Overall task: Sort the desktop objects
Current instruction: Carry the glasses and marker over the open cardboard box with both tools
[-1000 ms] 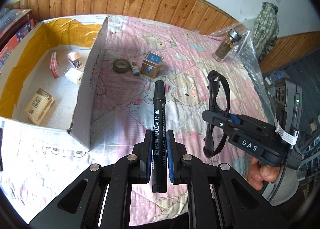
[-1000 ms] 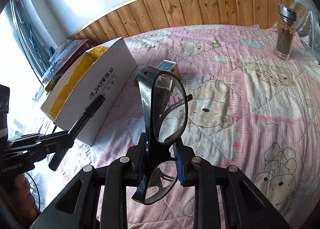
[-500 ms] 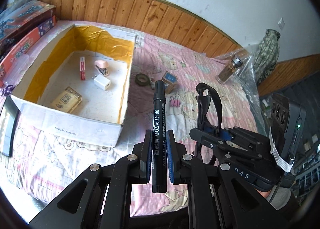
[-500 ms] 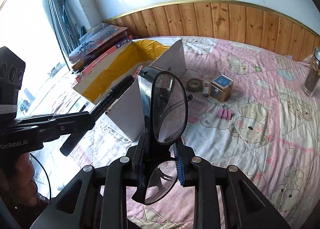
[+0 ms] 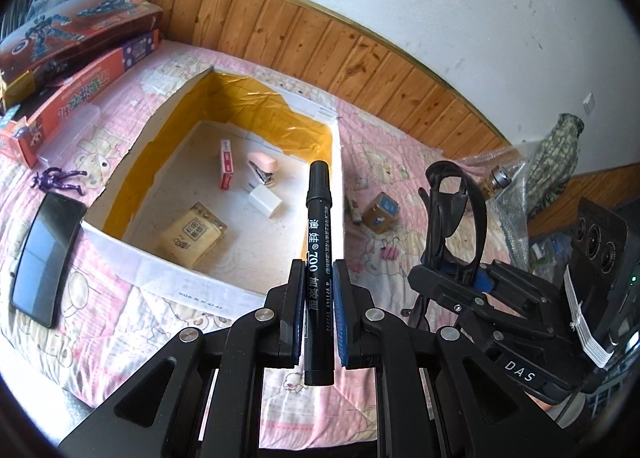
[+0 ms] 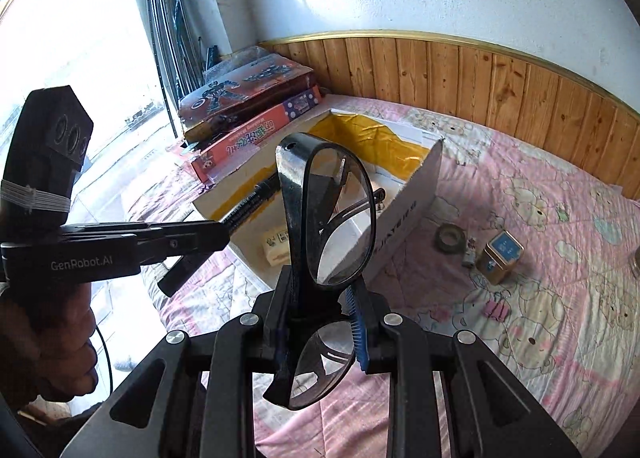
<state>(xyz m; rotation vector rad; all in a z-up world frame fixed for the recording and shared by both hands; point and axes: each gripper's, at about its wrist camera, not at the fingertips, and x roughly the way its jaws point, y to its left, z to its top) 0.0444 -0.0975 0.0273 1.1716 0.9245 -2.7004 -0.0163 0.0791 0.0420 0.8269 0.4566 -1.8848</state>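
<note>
My left gripper (image 5: 318,264) is shut on a black marker (image 5: 319,217) that stands upright between the pads, its cap over the near right part of the open cardboard box (image 5: 132,258). The box, lined with yellow tape, holds a red-and-white card pack (image 5: 226,169), a pink stapler (image 5: 262,167), a white charger (image 5: 265,200) and a tan packet (image 5: 194,234). My right gripper (image 6: 322,278) is shut on black-framed glasses (image 6: 332,217), held upright just right of the box. In the right wrist view the left gripper (image 6: 224,234) and its marker (image 6: 248,201) hover at the box's near edge.
On the pink quilt right of the box lie a tape roll (image 6: 450,238), a small tin (image 6: 500,256) and pink clips (image 6: 496,310). A phone (image 5: 44,258) and a purple figure (image 5: 60,179) lie left of the box. Game boxes (image 5: 68,69) are stacked at the far left.
Both grippers rose and swung left, so the box now shows from above with its inside in full view. The marker and the glasses stayed gripped throughout.
</note>
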